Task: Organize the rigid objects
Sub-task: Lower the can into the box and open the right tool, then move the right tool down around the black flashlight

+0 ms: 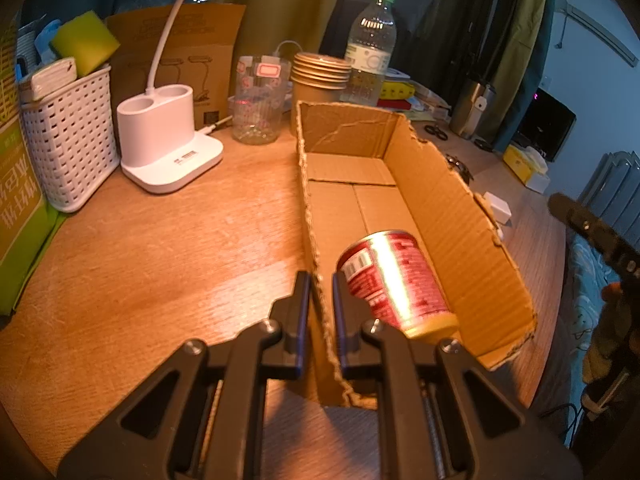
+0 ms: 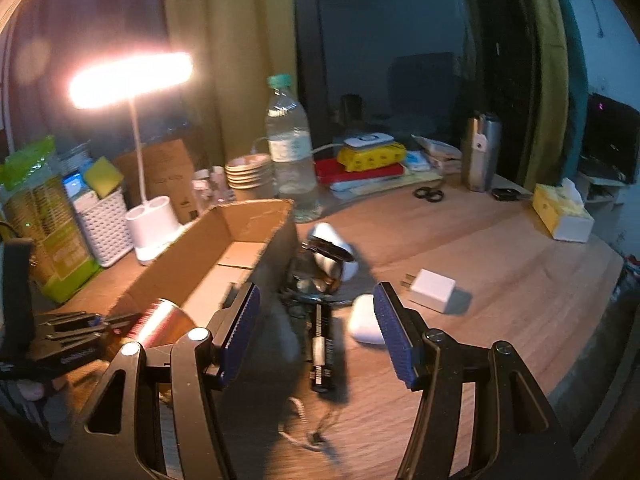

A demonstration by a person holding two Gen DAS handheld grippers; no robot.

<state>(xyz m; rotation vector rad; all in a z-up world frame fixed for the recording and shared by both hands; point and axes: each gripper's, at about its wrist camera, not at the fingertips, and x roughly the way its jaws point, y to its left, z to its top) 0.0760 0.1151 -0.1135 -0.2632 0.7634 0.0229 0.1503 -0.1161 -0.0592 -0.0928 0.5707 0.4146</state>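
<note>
A torn open cardboard box (image 1: pixel 440 208) lies on the wooden desk. A red can (image 1: pixel 396 280) lies on its side inside the box near its front end. My left gripper (image 1: pixel 320 308) is shut on the box's left wall, its fingers straddling the edge. In the right wrist view my right gripper (image 2: pixel 316 320) is open and empty above the desk beside the box (image 2: pixel 224 248). Below it lie a black flashlight (image 2: pixel 322 344), a white earbud case (image 2: pixel 362 320), a white charger plug (image 2: pixel 432 288) and a white-and-black object (image 2: pixel 332 252). The can (image 2: pixel 160 324) and left gripper (image 2: pixel 76 328) show at left.
A white desk lamp base (image 1: pixel 168 140), white basket (image 1: pixel 68 136), glass cup (image 1: pixel 260 100), stacked paper cups (image 1: pixel 318 76) and water bottle (image 1: pixel 370 48) stand behind the box. A steel flask (image 2: pixel 480 152), scissors (image 2: pixel 430 194) and tissue box (image 2: pixel 562 212) stand at the right.
</note>
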